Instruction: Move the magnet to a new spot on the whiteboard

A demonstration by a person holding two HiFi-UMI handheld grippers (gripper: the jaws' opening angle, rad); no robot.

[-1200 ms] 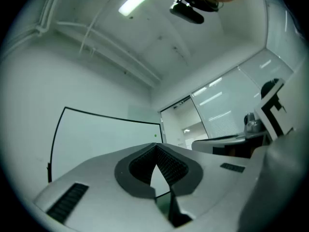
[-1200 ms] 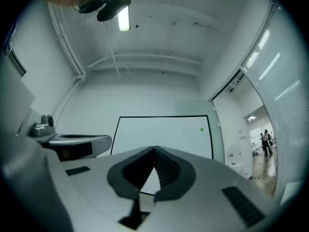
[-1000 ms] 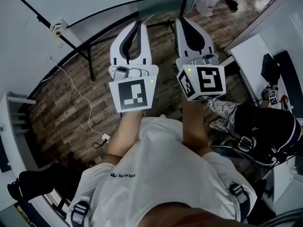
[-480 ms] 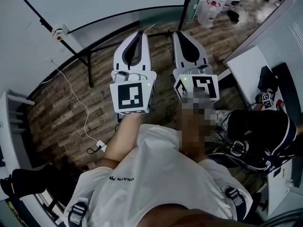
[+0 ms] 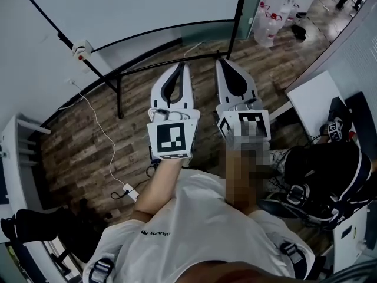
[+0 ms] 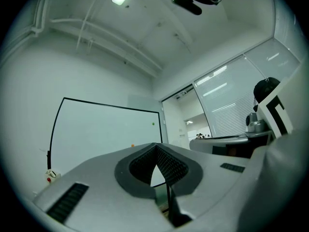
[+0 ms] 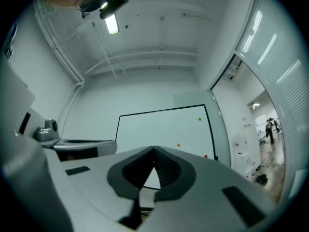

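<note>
Left fingers (image 6: pixel 170 167): tips pressed together and nothing held. I see only the whiteboard (image 6: pixel 101 129) in the opening behind the tips.
Right fingers (image 7: pixel 166 170): tips also meet and hold nothing, with the same board showing in the opening behind them.
Whiteboard (image 5: pixel 147 5): my landmark. More of its face, bottom rail and black stand legs shows in the head view than a second ago. Its top is cut off there.
Floor (image 5: pixel 82 140): wood planks in front of the whiteboard, with one white cable (image 5: pixel 109 131) trailing away from the board's stand.
Left gripper (image 5: pixel 179 66): points at the whiteboard and stops well short of it. It sits lower and smaller in the head view than a second ago.
Right gripper (image 5: pixel 222 62): just beside the left, equally far from the whiteboard, and it has dropped back the same way.
Marker cubes (image 5: pixel 172 138): two, one per gripper. The left pattern reads clean. The right was clear a second ago and is now smeared over.
Magnets: three dots on the whiteboard in the right gripper view, green (image 7: pixel 200 119) highest, orange (image 7: pixel 178 144) lower and red (image 7: pixel 206 156) near the bottom rail. I cannot tell which one is the task's. None is near either gripper. The left gripper view shows only two. The head view shows only the red, which is new at the top edge.
</note>
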